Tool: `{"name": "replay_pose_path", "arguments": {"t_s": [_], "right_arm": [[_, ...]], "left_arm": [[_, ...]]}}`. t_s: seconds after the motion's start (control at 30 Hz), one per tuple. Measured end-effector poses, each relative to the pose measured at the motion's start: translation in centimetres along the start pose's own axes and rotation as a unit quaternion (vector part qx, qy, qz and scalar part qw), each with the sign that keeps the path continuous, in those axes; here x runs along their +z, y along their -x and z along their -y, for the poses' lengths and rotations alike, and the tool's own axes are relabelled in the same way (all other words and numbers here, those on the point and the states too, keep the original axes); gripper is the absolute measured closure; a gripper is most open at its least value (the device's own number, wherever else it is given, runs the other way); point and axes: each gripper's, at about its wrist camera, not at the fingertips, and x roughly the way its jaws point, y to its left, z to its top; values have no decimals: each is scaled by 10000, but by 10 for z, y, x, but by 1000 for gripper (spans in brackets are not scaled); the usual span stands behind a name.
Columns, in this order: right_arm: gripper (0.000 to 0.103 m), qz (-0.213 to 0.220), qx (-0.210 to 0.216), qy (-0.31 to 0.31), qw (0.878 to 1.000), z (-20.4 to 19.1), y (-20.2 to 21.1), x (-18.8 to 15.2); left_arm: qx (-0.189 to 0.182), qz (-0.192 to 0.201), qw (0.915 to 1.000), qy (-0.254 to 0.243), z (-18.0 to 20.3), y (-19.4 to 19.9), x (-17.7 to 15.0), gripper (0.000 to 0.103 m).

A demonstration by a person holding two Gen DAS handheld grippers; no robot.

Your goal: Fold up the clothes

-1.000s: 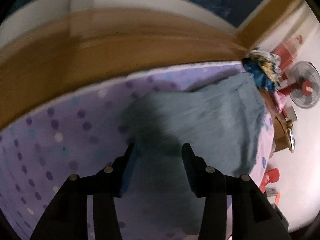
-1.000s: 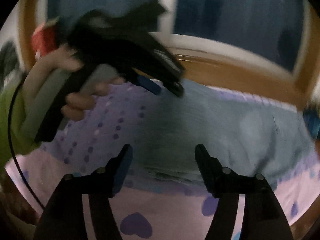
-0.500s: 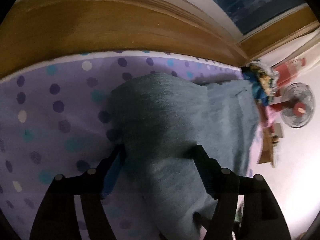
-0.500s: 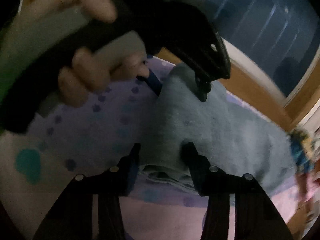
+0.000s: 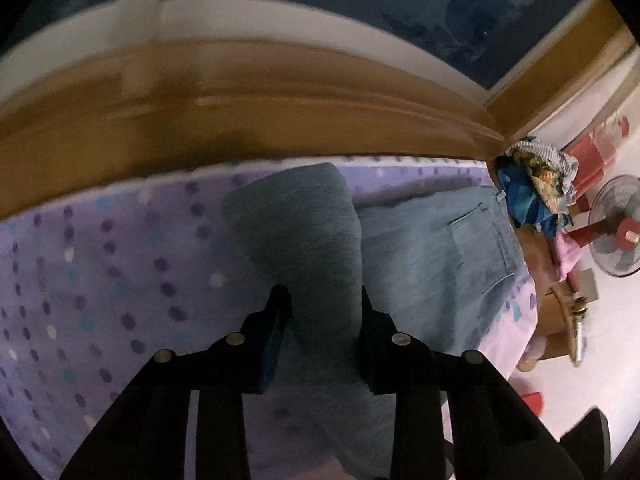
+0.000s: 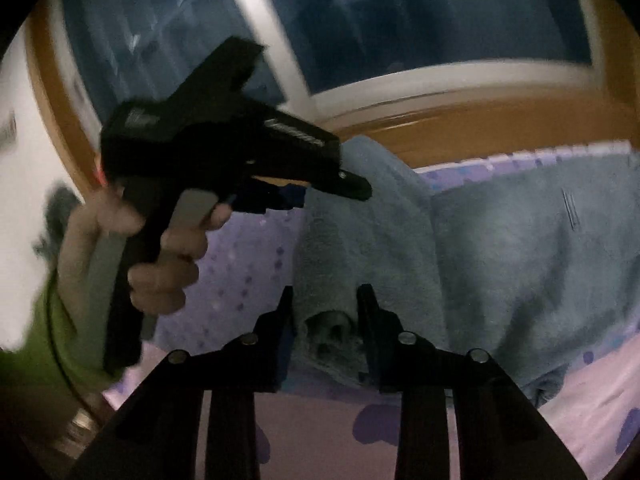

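Blue jeans (image 5: 440,256) lie on a purple dotted bed sheet (image 5: 100,280). One end of the jeans is lifted into a raised fold (image 5: 308,240). My left gripper (image 5: 322,312) is shut on that lifted end. My right gripper (image 6: 326,312) is shut on the near bunched edge of the same end (image 6: 360,240). The left gripper (image 6: 312,184) shows in the right wrist view, held by a hand at the far side of the fold. The rest of the jeans (image 6: 540,260) lies flat to the right.
A wooden headboard ledge (image 5: 240,112) and a dark window (image 6: 400,20) run behind the bed. A pile of colourful clothes (image 5: 532,184) sits at the bed's far right. A fan (image 5: 616,232) and wooden furniture (image 5: 560,320) stand beyond the bed edge.
Both grippers closed on the end of the jeans and lifted it off the sheet, raising it into a fold toward the rest of the jeans.
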Motion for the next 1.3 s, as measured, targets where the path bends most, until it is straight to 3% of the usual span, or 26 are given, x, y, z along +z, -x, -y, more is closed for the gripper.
{"name": "replay_pose_path", "arguments": {"t_s": [0.07,0.33,0.5,0.63,0.8,0.93,1.13,1.2,1.3], "right_arm": [[73,71,276,-432,9987,19,11,7],[74,195,592,-1413,9880,100,30,16],[74,82,403,-1932,9803,154,33,4],[68,-190,-190,-2283,9732,198,26,-7],[68,50,-720,-1477,9864,182,55,5],[68,136,-566,-640,9962,140,48,20],[65,-402,-1041,-84,9937,123,-3,3],[65,-351,-1128,166,9929,118,0,-2],[64,-407,-1136,22,9927,121,0,-2]], "left_arm": [[62,26,9999,-132,19,-4,6,71],[219,-99,9991,-353,82,-34,18,67],[-27,-73,9997,-252,102,-42,18,67],[286,50,9987,-407,107,-38,17,67],[483,-124,9966,-656,107,-55,21,67],[562,-326,9942,-863,106,-87,25,67],[485,-557,9934,-882,99,-122,20,67],[456,-569,9927,-959,99,-121,20,67],[305,-570,9931,-979,95,-117,20,67]]}}
